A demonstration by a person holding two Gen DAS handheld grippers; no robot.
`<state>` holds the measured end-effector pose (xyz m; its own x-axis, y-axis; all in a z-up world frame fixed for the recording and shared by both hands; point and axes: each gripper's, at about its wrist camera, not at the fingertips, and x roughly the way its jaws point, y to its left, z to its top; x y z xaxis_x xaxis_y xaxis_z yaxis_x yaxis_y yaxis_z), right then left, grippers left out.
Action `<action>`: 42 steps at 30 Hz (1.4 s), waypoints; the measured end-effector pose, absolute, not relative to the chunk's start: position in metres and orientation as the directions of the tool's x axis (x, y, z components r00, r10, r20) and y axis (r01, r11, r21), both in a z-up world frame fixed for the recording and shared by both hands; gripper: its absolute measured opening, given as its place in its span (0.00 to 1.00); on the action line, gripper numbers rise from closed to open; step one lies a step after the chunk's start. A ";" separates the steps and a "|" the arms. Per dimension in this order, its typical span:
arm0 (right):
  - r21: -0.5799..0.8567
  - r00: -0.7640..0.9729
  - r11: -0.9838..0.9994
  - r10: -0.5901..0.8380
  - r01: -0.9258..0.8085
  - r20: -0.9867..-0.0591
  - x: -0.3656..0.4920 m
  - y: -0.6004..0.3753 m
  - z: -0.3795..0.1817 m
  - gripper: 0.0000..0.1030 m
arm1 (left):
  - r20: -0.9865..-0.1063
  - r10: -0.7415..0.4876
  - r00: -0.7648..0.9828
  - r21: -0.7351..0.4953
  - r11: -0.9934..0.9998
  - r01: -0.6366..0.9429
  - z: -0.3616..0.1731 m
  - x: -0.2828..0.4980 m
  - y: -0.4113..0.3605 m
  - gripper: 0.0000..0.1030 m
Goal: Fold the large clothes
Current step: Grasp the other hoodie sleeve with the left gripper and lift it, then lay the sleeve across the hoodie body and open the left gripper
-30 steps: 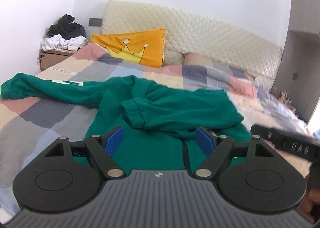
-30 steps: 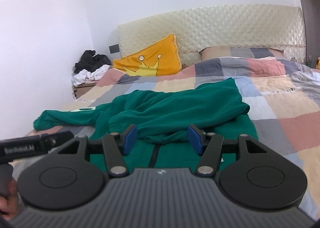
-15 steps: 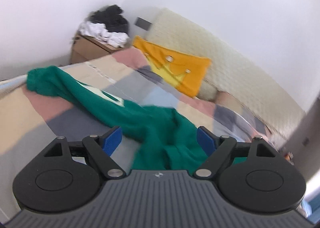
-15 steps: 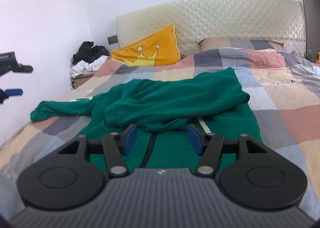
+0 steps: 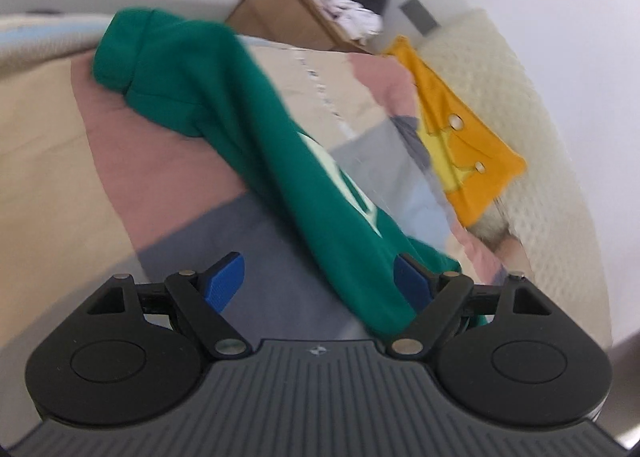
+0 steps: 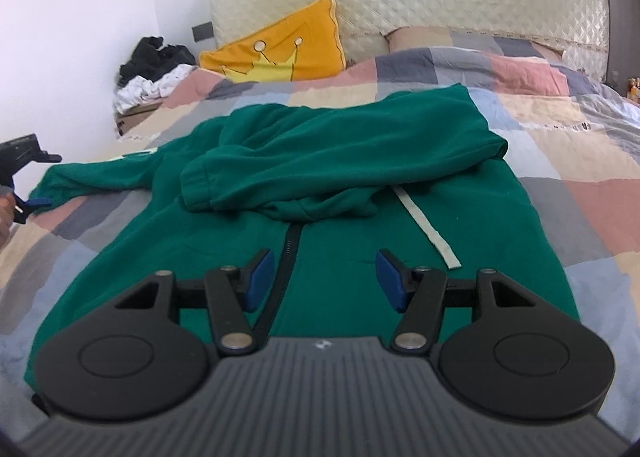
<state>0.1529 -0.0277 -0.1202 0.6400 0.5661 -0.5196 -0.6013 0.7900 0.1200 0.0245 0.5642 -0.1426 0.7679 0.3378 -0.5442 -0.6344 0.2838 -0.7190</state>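
A green zip-up hoodie is lying across the patchwork bed; the left hand-held gripper and right hand-held gripper are both hovering open, gripping nothing.

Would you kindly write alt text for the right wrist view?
A green zip-up sweatshirt lies on a patchwork bed cover, one sleeve folded across it. The right gripper hovers open above its zip; an orange pillow leans behind.
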 end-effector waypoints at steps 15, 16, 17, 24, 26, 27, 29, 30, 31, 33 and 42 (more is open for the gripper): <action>0.034 0.660 0.832 0.464 -0.554 -0.591 0.196 0.016 -0.127 0.57 | -0.520 0.420 0.744 -0.807 0.044 -0.589 -0.219 0.073 0.705 0.81; 0.046 0.657 0.836 0.463 -0.547 -0.596 0.200 0.017 -0.126 0.57 | -0.532 0.430 0.729 -0.798 0.034 -0.602 -0.219 0.077 0.711 0.81; 0.059 0.654 0.839 0.464 -0.541 -0.597 0.202 0.017 -0.126 0.57 | -0.553 0.436 0.710 -0.780 0.027 -0.625 -0.218 0.081 0.716 0.79; 0.085 0.655 0.845 0.469 -0.529 -0.592 0.208 0.014 -0.122 0.57 | -0.684 0.492 0.539 -0.551 0.136 -0.823 -0.192 0.120 0.729 0.15; 0.096 0.656 0.845 0.476 -0.527 -0.586 0.210 0.010 -0.118 0.57 | -0.675 0.531 0.513 -0.489 0.199 -0.849 -0.173 0.130 0.721 0.11; 0.101 0.658 0.844 0.481 -0.527 -0.580 0.210 0.007 -0.115 0.57 | -0.659 0.555 0.507 -0.466 0.227 -0.855 -0.162 0.134 0.715 0.11; 0.102 0.669 0.843 0.487 -0.528 -0.561 0.210 0.000 -0.107 0.57 | -0.630 0.600 0.493 -0.403 0.290 -0.868 -0.137 0.144 0.702 0.11; 0.105 0.675 0.843 0.490 -0.527 -0.551 0.210 -0.003 -0.103 0.57 | -0.615 0.619 0.489 -0.368 0.324 -0.872 -0.123 0.151 0.695 0.11; 0.115 0.679 0.843 0.497 -0.525 -0.540 0.210 -0.008 -0.099 0.57 | -0.594 0.637 0.491 -0.334 0.361 -0.871 -0.106 0.157 0.686 0.11; 0.149 0.683 0.840 0.515 -0.521 -0.518 0.211 -0.018 -0.092 0.57 | -0.562 0.656 0.504 -0.286 0.417 -0.863 -0.077 0.168 0.669 0.11; 0.179 0.704 0.836 0.537 -0.519 -0.466 0.211 -0.065 -0.079 0.57 | -0.423 0.688 0.589 -0.107 0.608 -0.787 0.041 0.221 0.555 0.11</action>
<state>0.2109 -0.0651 -0.0794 0.7036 0.5368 -0.4657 -0.5190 0.8358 0.1792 0.2207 0.5547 0.0412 0.5892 0.6884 -0.4231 -0.7868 0.6079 -0.1065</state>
